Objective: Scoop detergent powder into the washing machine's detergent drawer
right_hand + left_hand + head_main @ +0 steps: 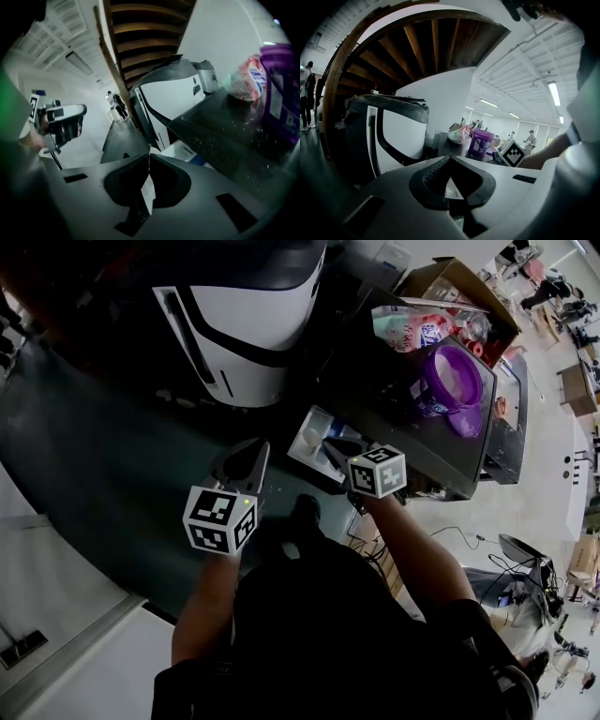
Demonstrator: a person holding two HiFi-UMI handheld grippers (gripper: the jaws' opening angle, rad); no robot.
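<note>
The white detergent drawer [314,439] stands pulled out of the dark washing machine [403,442]; the right gripper view shows the drawer [185,152] just past my jaws. On the machine's top an open purple tub [450,381] holds pale powder. My right gripper [330,450] hovers at the drawer with its jaws shut, only a thin white sliver in the gap behind the tips. My left gripper [260,447] hangs shut and holding nothing over the dark floor, a little left of the drawer. The left gripper view has the tub [480,142] far ahead.
A white appliance with black trim [244,324] stands left of the washing machine. A pink bag [412,331] and a cardboard box [459,287] sit behind the tub. A wooden staircase rises overhead [417,42]. People stand far off in the hall.
</note>
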